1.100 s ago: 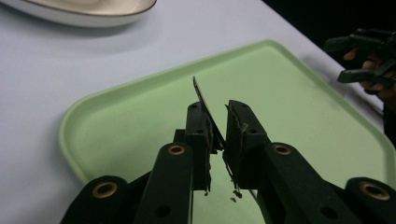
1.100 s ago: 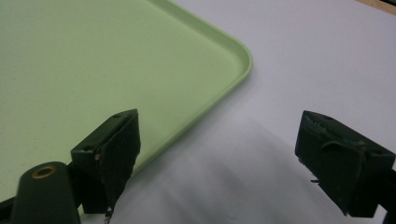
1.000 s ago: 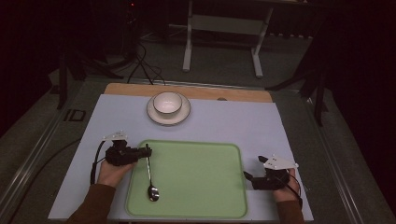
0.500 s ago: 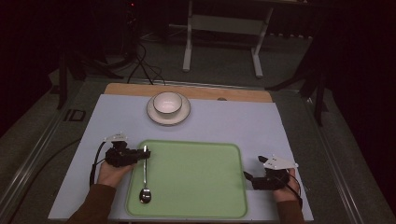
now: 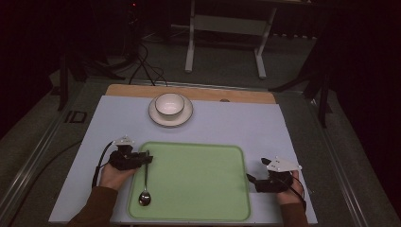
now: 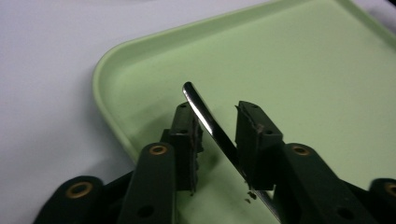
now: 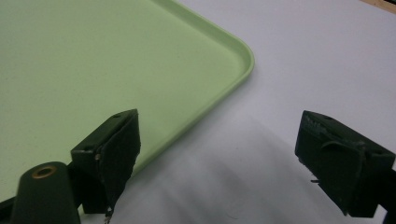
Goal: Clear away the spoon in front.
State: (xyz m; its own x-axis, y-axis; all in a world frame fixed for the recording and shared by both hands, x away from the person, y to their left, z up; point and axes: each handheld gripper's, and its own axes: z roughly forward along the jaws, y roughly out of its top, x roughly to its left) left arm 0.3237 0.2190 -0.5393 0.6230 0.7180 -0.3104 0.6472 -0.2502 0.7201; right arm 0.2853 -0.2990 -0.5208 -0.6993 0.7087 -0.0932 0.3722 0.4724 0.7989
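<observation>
- A table (image 5: 222, 123) with a pale lavender top fills the middle of the high view, with a strip of bare wood along its far edge and dark floor around it.
- A light green tray (image 5: 198, 175) with rounded corners lies flat in the lower centre of the high view, on the near half of the table.
- A white bowl (image 5: 169, 104) sits on a white saucer (image 5: 185, 116) in the upper centre of the tabletop, well apart from the tray.
- The left gripper (image 5: 147, 158), held in a hand (image 5: 113, 175) at the lower left, reaches over the tray's left rim.
- In the left gripper view its two black jaws stand a little apart with the spoon's handle passing between them; the handle rests against one jaw, and whether both press on it cannot be told.
- The right gripper (image 5: 249, 178), held at the lower right, sits just beside the tray's right edge; in the right gripper view its jaws are spread wide with nothing between them, one over the tray's rim, the other over the tabletop.
- A metal spoon (image 5: 144, 189) lies along the tray's left side, bowl end toward the lower edge of the frame, handle pointing up into the left gripper.
</observation>
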